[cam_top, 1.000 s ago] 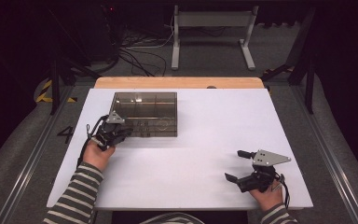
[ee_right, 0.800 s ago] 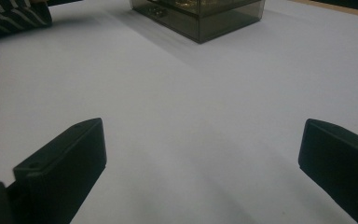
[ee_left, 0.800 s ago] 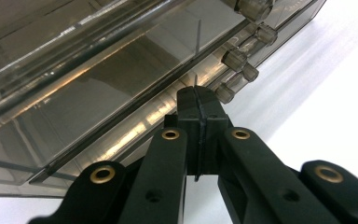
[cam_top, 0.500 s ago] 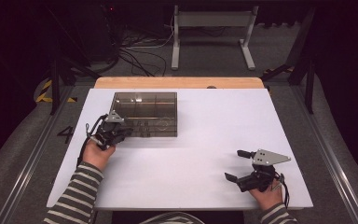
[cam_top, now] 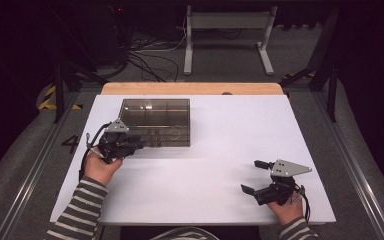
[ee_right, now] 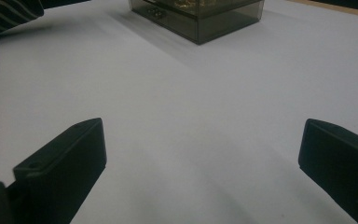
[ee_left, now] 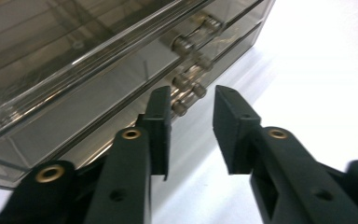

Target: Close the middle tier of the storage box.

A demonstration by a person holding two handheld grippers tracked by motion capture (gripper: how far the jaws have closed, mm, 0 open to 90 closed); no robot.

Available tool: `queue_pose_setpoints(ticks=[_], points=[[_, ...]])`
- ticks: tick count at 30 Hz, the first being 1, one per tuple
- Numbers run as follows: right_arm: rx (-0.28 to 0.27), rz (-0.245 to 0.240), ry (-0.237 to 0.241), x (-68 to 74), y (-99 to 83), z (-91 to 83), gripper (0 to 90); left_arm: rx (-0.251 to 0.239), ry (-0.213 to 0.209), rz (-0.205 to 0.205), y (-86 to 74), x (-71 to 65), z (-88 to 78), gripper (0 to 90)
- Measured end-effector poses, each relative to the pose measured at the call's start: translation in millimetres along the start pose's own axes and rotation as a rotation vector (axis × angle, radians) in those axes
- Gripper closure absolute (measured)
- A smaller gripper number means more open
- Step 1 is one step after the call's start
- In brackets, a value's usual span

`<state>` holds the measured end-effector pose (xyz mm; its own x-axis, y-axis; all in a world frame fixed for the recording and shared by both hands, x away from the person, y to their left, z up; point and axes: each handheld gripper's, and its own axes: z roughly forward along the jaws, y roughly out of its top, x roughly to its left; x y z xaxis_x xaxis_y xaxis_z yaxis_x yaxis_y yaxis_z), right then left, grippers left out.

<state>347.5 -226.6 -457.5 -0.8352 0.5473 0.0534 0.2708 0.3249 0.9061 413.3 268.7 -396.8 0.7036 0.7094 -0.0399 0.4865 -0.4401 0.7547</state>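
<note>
Looks like a drawer pull starting: left gripper [ee_left: 191,116], jaws partly spread, lines up on the smoked acrylic drawer box's [cam_top: 155,120] small knobs [ee_left: 186,100]. Next it needs to close on one. Right gripper [cam_top: 265,176] rests wide open, well apart.

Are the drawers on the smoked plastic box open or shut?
Shut. In the left gripper view the drawer fronts lie flush with the box, knobs out; the left tongs stand open before them, touching nothing.

Dark room; grey floor [cam_top: 25,165]; cables [cam_top: 150,60]; metal stand [cam_top: 227,35].
</note>
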Motion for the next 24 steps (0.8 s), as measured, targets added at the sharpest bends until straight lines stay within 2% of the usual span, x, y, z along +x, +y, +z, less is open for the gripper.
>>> queue_pose_setpoints(ticks=[5, 8, 9, 10, 11, 13, 15, 16, 18, 20, 21, 23, 24], points=[[0.001, 0.000, 0.000, -0.1, 0.0, -0.2, 1.5, -0.015, -0.015, 0.011, 1.1, -4.4, -4.4, 58.5], [0.003, 0.000, -0.001, 0.1, 0.0, 0.2, 1.5, -0.021, -0.040, 0.001, 1.5, -7.6, -7.1, 52.1], [0.003, -0.001, -0.001, 0.4, 0.0, 0.1, 1.5, -0.028, -0.031, 0.015, 2.1, -7.7, -8.5, 50.4], [0.003, -0.001, -0.001, 0.5, -0.1, 0.0, 1.5, -0.032, -0.042, 0.004, 1.8, -9.3, -9.7, 47.9], [0.003, 0.000, -0.001, 0.4, -0.2, -0.1, 1.5, -0.038, -0.037, 0.016, 1.9, -9.0, -11.7, 45.9], [0.001, -0.001, -0.003, 0.1, -0.3, -0.4, 1.5, -0.054, -0.055, -0.003, 0.2, -11.3, -15.5, 41.4], [0.001, -0.001, -0.002, 0.0, -0.3, -0.4, 1.5, -0.071, -0.056, 0.010, -2.2, -11.8, -20.7, 36.1], [0.002, -0.001, -0.002, 0.1, -0.2, -0.3, 1.5, -0.083, -0.062, 0.002, -4.1, -13.0, -22.8, 33.5], [0.001, 0.000, -0.001, 0.2, -0.2, -0.2, 1.5, -0.104, -0.069, 0.010, -7.7, -14.0, -26.4, 27.4], [0.002, -0.001, -0.001, 0.0, -0.1, -0.3, 1.5, -0.119, -0.085, 0.040, -10.9, -14.3, -28.2, 21.6], [0.002, -0.001, -0.001, 0.0, -0.1, -0.3, 1.5, -0.124, -0.102, 0.044, -12.5, -14.9, -28.1, 17.0], [0.002, -0.002, 0.000, 0.1, -0.1, -0.4, 1.5, -0.122, -0.126, 0.036, -15.7, -17.7, -28.7, 14.3], [0.000, -0.002, 0.001, 0.2, -0.2, -0.4, 1.5, -0.124, -0.126, 0.059, -17.6, -18.6, -29.4, 12.1]])
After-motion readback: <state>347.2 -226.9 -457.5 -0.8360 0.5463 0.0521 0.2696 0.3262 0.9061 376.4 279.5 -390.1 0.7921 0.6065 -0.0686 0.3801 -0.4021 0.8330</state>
